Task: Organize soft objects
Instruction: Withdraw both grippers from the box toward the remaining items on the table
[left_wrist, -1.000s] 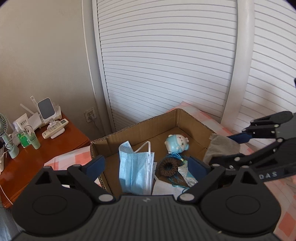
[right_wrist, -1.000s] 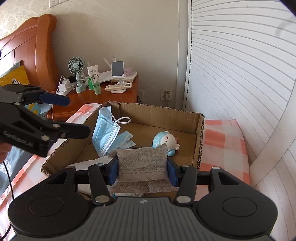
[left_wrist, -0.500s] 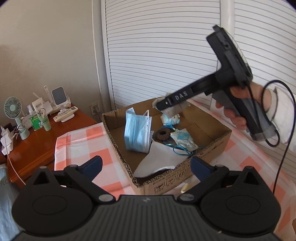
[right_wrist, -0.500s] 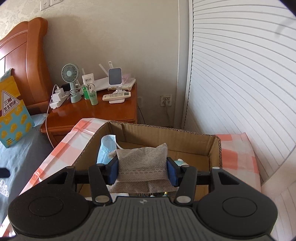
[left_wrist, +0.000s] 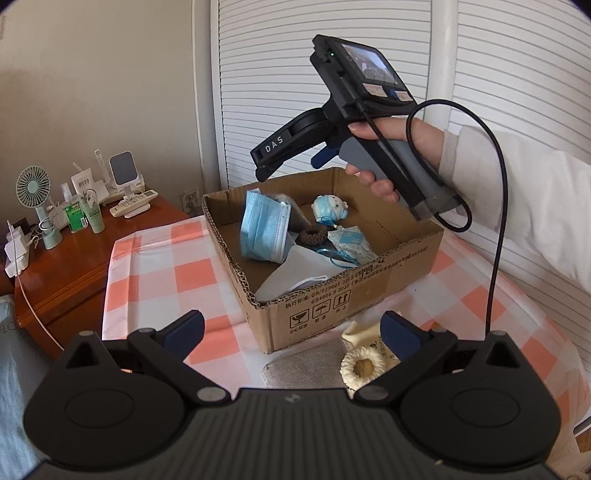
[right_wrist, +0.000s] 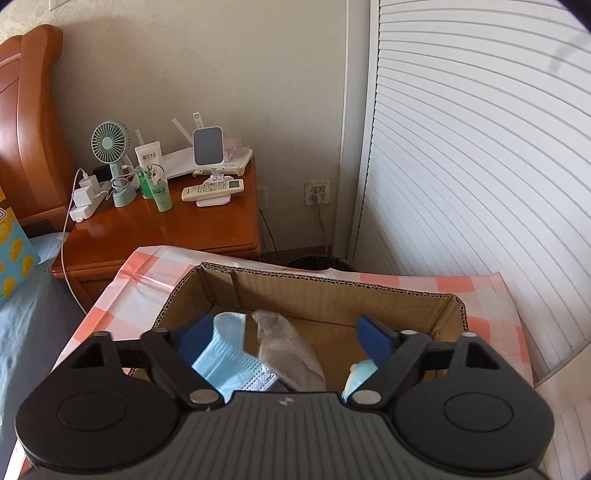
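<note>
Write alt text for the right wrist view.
The right gripper, jaws opening, hangs over an open cardboard box as a grey fabric pouch drops free beside a blue face mask. Behind stands a cluttered wooden nightstand.

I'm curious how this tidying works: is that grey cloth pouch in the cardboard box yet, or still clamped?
In the box. The grey pouch lies loose beside the blue mask, inside the cardboard box; the right gripper jaws are opening, touching nothing.

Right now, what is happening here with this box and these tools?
A person is sorting soft things into a cardboard box. The right tongs are opening above it, and a grey cloth pouch drops free between them beside a blue face mask. The left tongs are open and empty.
</note>
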